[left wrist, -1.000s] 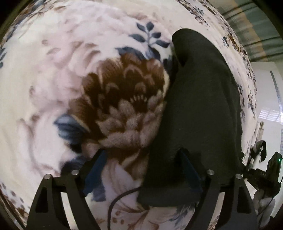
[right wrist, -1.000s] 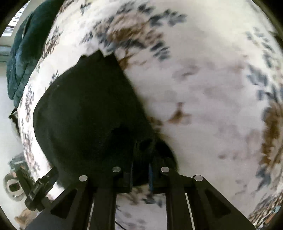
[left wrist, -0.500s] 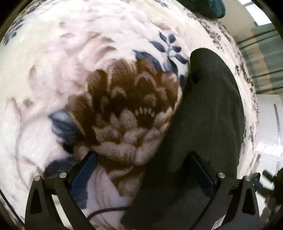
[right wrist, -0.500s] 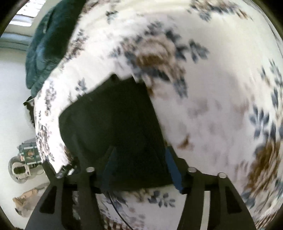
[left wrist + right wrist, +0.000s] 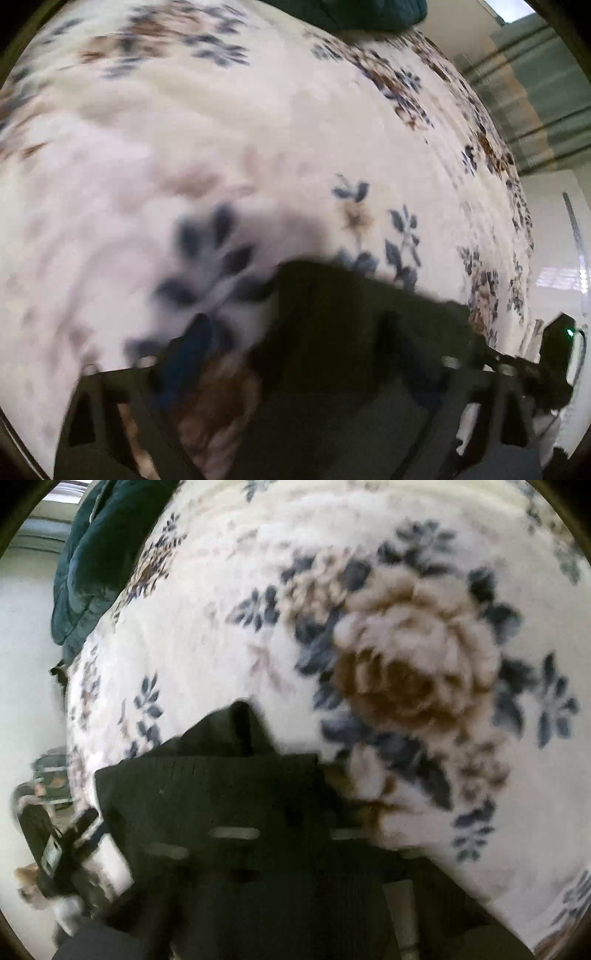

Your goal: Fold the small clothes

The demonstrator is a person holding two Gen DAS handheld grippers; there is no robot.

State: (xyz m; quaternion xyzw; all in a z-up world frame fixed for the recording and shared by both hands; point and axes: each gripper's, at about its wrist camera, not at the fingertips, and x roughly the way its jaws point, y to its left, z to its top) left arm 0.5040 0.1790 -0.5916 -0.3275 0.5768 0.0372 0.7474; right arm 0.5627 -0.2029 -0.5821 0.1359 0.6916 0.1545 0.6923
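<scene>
A small black knit garment (image 5: 354, 314) lies on a cream floral blanket (image 5: 221, 129). In the left wrist view it fills the lower middle. My left gripper (image 5: 303, 343) is open, blurred by motion, its fingers (image 5: 184, 354) spread wide, with the cloth under the right one. In the right wrist view the garment (image 5: 221, 794) covers the lower left and hides most of my right gripper (image 5: 284, 834). Its fingers are dark shapes against the dark cloth, so I cannot tell how the jaws stand.
A dark teal quilt (image 5: 88, 554) lies bunched at the far edge of the bed and shows in the left wrist view (image 5: 351, 14) too. The bed edge drops to a white floor (image 5: 554, 240). The other gripper (image 5: 554, 354) shows at the right.
Both grippers have swung fast and both views blur. The right gripper opened from the garment half a second ago. The garment now sits low in both views, with more blanket visible beyond it.
</scene>
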